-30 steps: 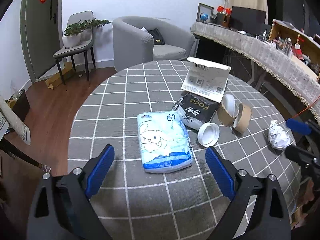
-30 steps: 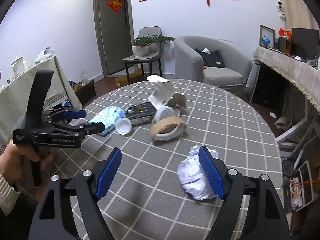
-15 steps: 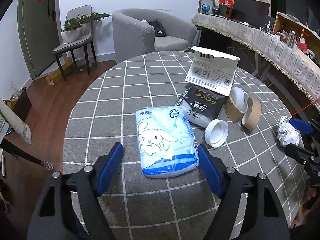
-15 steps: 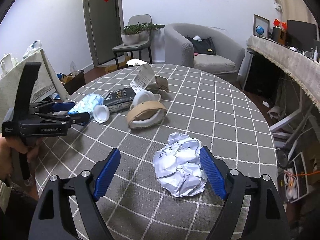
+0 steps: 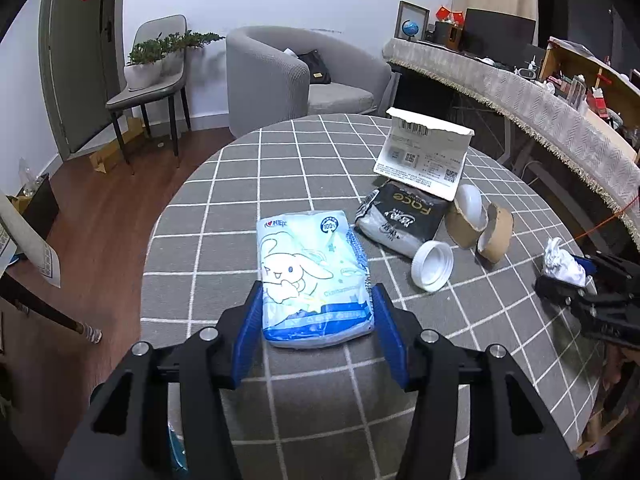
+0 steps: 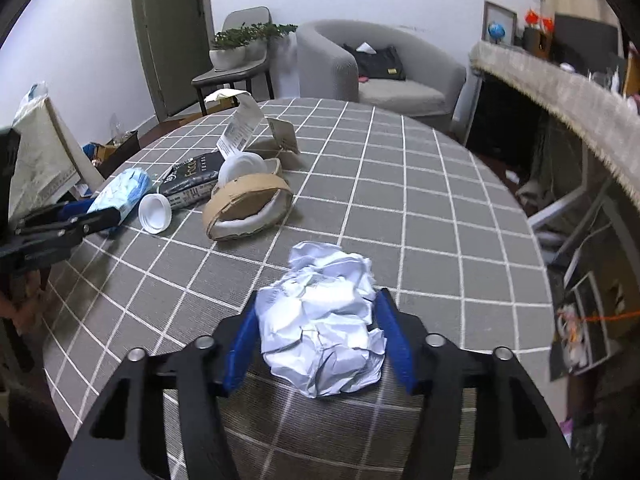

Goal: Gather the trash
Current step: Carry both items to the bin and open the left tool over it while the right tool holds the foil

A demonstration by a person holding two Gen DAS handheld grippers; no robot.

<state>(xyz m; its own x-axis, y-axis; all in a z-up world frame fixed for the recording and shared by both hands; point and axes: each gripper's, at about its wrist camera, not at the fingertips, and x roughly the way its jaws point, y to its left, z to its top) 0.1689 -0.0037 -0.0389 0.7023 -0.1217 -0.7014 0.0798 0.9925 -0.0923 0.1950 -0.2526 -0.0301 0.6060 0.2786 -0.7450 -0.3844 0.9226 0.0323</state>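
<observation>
A light blue tissue pack (image 5: 310, 264) with a cartoon rabbit lies on the grey checked tablecloth (image 5: 240, 184). My left gripper (image 5: 318, 300) straddles its near end, jaws closing, and both blue pads touch its sides. A crumpled white paper ball (image 6: 320, 328) sits near the table's right edge. My right gripper (image 6: 318, 308) has it between its closing jaws, blue pads against both flanks. The left wrist view shows the right gripper (image 5: 568, 276) at the paper ball (image 5: 560, 260); the right wrist view shows the left gripper (image 6: 80, 216) at the pack (image 6: 124, 190).
Beyond the tissue pack lie a black packet (image 5: 400, 216), a white lid (image 5: 433, 266), torn cardboard tape rings (image 5: 494, 232) and an open white carton (image 5: 424, 160). An armchair (image 5: 280, 76) and a chair with plants (image 5: 152, 80) stand behind the table.
Both grippers moved forward and down over their items. The left jaws narrowed onto the tissue pack, the right jaws onto the paper ball.
</observation>
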